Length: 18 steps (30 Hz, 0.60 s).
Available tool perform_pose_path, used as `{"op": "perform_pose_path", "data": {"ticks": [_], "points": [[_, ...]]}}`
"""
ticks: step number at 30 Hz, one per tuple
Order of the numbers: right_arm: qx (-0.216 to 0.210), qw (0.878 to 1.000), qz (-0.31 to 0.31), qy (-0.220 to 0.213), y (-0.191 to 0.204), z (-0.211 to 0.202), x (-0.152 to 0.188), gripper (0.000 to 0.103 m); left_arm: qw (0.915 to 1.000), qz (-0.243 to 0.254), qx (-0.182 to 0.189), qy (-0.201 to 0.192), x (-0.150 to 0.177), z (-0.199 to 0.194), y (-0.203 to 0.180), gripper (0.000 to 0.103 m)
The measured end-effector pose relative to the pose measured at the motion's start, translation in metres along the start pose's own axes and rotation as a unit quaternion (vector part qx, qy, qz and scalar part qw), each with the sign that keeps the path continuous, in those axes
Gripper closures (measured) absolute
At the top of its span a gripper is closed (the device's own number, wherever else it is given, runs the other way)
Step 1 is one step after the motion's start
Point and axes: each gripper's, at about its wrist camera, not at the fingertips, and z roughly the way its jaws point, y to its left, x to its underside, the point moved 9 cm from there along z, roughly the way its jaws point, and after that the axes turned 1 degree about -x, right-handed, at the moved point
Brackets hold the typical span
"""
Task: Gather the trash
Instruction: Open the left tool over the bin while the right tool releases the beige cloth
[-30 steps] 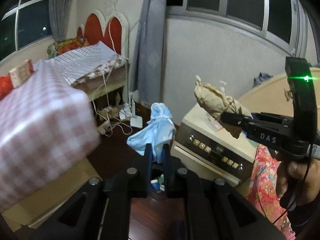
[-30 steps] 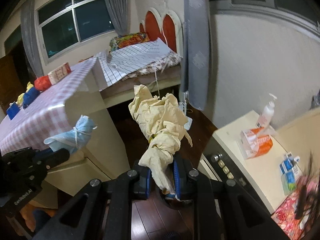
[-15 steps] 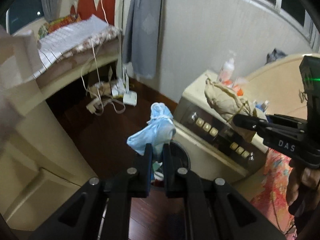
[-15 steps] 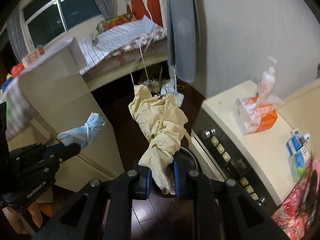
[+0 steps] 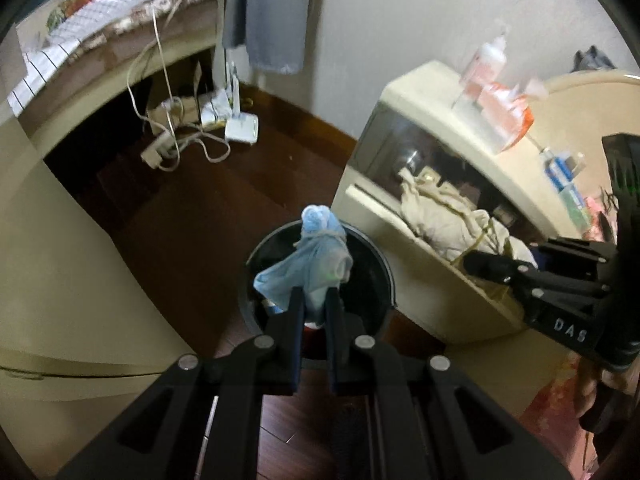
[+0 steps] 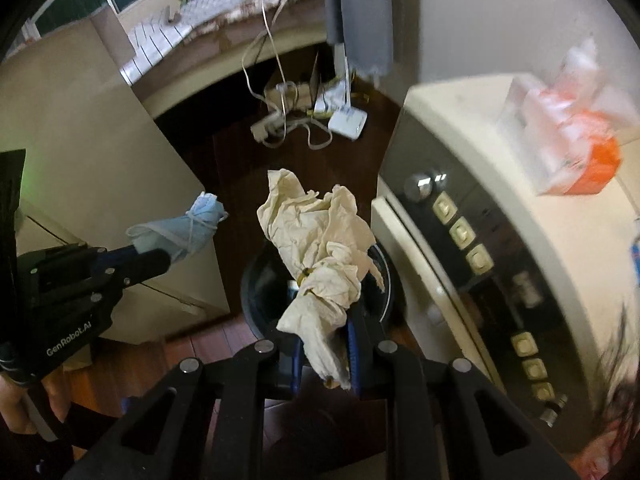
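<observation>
1. The left gripper (image 5: 313, 304) is clamped on a blue face mask (image 5: 308, 264) above the round black bin (image 5: 384, 280) on the floor.
2. The right gripper (image 6: 323, 344) is clamped on a crumpled beige paper wad (image 6: 316, 256) over the same bin, beside the cream appliance (image 6: 500, 240).

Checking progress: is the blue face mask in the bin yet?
Out: blue face mask is pinched in left gripper above round black bin.

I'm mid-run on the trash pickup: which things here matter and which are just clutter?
Part of the job:
blue face mask, in the left gripper
crumpled beige paper, in the right gripper
black bin below

Just lying about:
tissue pack
pump bottle
power strip and cables
white router
</observation>
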Motion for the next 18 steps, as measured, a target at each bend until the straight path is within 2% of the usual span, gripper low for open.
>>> {"op": "perform_pose_path", "data": {"ticks": [5,8,9,10,11,12,13,14,16,18], "points": [[-0.01,0.999,-0.015,0.033,-0.001,0.044,0.01,0.084,0.9998,-0.001,0.001,0.021,0.003,0.03,0.005,0.092],[-0.02,0.998,-0.03,0.046,0.006,0.065,0.014,0.084,0.9988,-0.014,0.019,0.044,0.006,0.049,0.007,0.091],[-0.022,0.997,-0.041,0.054,0.009,0.076,0.015,0.083,0.9985,-0.02,0.021,0.047,0.008,0.056,0.008,0.089],[-0.025,0.997,-0.051,0.059,0.011,0.085,0.016,0.081,0.9982,-0.02,0.025,0.051,0.008,0.06,0.009,0.077],[-0.026,0.996,-0.059,0.062,0.012,0.091,0.017,0.077,0.9978,-0.019,0.025,0.058,0.01,0.067,0.011,0.053],[-0.015,0.995,-0.067,0.069,0.01,0.102,0.02,0.058,0.9975,-0.024,0.012,0.065,0.014,0.074,0.017,0.04],[0.007,0.995,-0.068,0.078,0.004,0.114,0.023,0.028,0.9974,-0.028,0.004,0.067,0.015,0.076,0.023,0.03],[0.011,0.995,-0.067,0.077,0.001,0.118,0.024,0.02,0.9972,-0.034,-0.003,0.067,0.017,0.077,0.028,0.03],[0.017,0.995,-0.056,0.078,-0.006,0.118,0.025,0.019,0.9962,-0.041,-0.018,0.075,0.025,0.073,0.038,0.028],[0.012,0.997,-0.032,0.071,-0.011,0.11,0.023,0.019,0.9959,-0.04,-0.038,0.072,0.03,0.065,0.044,0.02]]}}
